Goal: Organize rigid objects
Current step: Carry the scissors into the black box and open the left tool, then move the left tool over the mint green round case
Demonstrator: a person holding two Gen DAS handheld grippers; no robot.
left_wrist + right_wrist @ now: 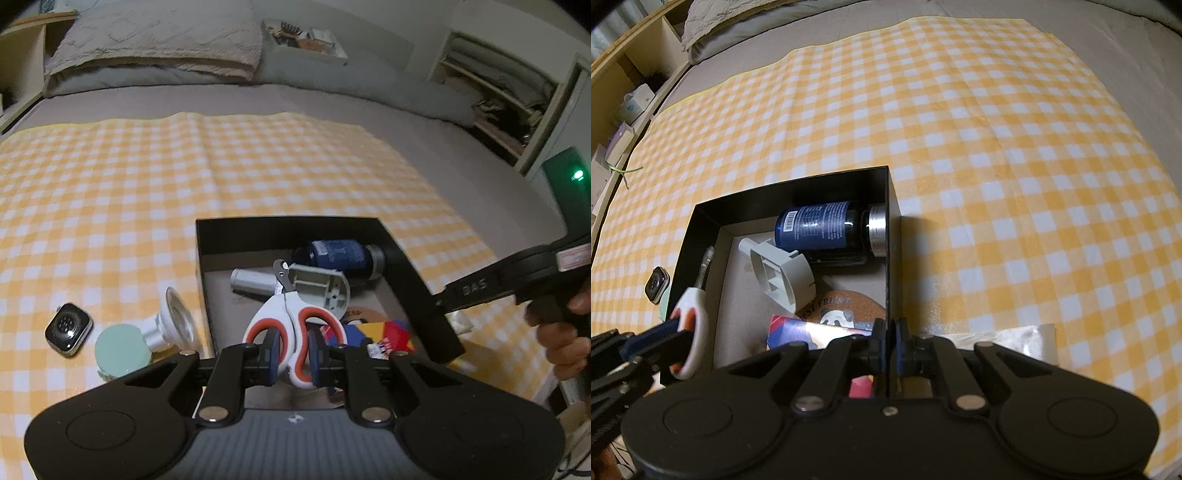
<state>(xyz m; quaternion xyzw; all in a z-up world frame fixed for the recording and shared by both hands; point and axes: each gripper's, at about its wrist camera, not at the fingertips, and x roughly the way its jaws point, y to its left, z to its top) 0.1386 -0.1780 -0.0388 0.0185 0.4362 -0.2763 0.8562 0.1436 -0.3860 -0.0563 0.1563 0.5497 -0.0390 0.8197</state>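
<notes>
Scissors [291, 332] sit clamped in my left tongs [291, 354], gripped on 1 white-and-red handle loop, blades running straight away from the tongs over the black box [406, 266]. Long axis lines up with the tongs' own pointing line; tips reach above the grey plastic part [321, 288] and the blue bottle [336, 254] already lying inside. So the thing hangs over the box's near-left part, not yet resting on the floor of it, as far as I can judge. Right tongs [890, 347] are pinched narrow on the box's near right wall, steadying it. Left hand is the nearer one for the drop. Watch [68, 328] and 2 other pieces wait on the checked cloth [184, 184], just left of the box.
</notes>
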